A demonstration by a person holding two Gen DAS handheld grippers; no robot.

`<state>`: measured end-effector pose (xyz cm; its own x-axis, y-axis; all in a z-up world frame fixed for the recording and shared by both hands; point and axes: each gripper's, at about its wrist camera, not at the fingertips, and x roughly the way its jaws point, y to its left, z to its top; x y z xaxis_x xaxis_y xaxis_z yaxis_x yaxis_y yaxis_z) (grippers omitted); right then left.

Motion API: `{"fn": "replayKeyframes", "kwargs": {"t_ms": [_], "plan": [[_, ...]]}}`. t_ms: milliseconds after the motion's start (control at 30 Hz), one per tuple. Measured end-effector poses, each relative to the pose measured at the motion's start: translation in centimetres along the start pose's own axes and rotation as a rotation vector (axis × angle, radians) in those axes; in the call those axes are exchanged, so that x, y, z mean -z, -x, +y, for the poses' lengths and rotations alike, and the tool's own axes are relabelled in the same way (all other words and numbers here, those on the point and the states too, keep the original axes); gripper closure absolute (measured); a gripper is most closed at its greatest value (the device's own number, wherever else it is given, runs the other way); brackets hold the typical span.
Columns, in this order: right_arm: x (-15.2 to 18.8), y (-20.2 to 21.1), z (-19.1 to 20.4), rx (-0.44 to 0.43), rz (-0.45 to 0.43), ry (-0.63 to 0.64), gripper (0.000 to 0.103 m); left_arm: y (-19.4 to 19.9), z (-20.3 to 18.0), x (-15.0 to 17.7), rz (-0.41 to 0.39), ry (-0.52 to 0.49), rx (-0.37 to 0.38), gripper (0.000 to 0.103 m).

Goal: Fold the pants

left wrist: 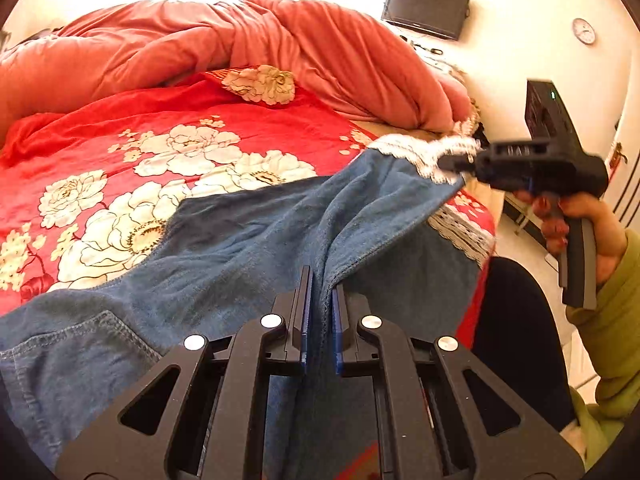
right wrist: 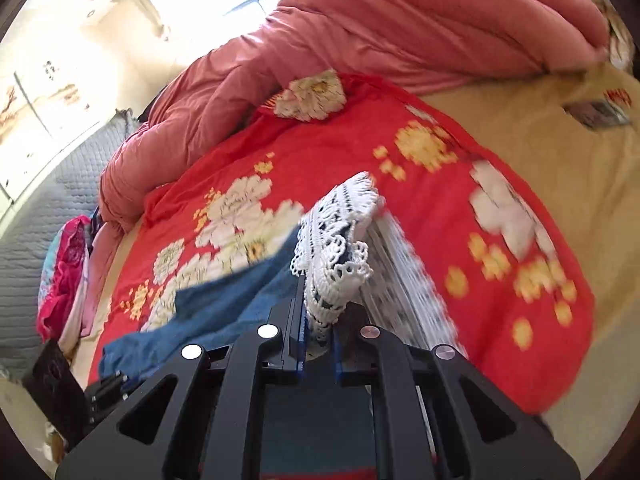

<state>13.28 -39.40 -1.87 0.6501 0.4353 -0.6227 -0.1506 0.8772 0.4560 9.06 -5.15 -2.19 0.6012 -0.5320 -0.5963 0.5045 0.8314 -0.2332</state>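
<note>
The blue denim pants with white lace cuffs (left wrist: 256, 240) lie across the red floral bedspread (left wrist: 168, 128). The left gripper (left wrist: 322, 300) pinches a mid-leg fold; the right gripper (right wrist: 318, 320) clamps a lace cuff, lifted. Folding has begun; next, I judge, the cuff must be carried toward the waist.

a home bedroom: a bed (left wrist: 400, 128) with a red floral sheet (left wrist: 160, 140), a bunched pink quilt (left wrist: 280, 40), a wall clock (left wrist: 583, 31) and a small television (left wrist: 426, 9).
</note>
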Motion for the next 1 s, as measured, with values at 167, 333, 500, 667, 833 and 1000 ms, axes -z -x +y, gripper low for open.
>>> {"fn": "replayKeyframes", "kwargs": {"t_ms": [167, 333, 500, 667, 833, 1000], "plan": [[3.1, 0.2, -2.5, -0.013, 0.043, -0.053, 0.085, -0.4, -1.5, 0.9, 0.018, -0.047, -0.028, 0.100], [4.1, 0.9, -5.0, -0.038, 0.031, -0.160, 0.060, -0.7, -1.9, 1.9, 0.034, -0.045, -0.043, 0.100], [4.0, 1.3, -5.5, -0.035, 0.032, -0.138, 0.093, -0.4, -2.3, 2.7, 0.044, -0.053, -0.068, 0.100], [4.2, 3.1, -5.8, -0.023, 0.015, -0.095, 0.093, 1.0, -2.9, 3.1, 0.040, -0.065, -0.055, 0.101], [5.1, 2.6, -6.4, 0.046, 0.056, -0.050, 0.093, 1.2, -4.1, 4.3, 0.077, -0.098, -0.032, 0.101], [5.7, 2.3, -6.8, 0.051, 0.061, -0.061, 0.087, 0.4, -4.5, 5.2, 0.122, -0.110, -0.045, 0.101]]}}
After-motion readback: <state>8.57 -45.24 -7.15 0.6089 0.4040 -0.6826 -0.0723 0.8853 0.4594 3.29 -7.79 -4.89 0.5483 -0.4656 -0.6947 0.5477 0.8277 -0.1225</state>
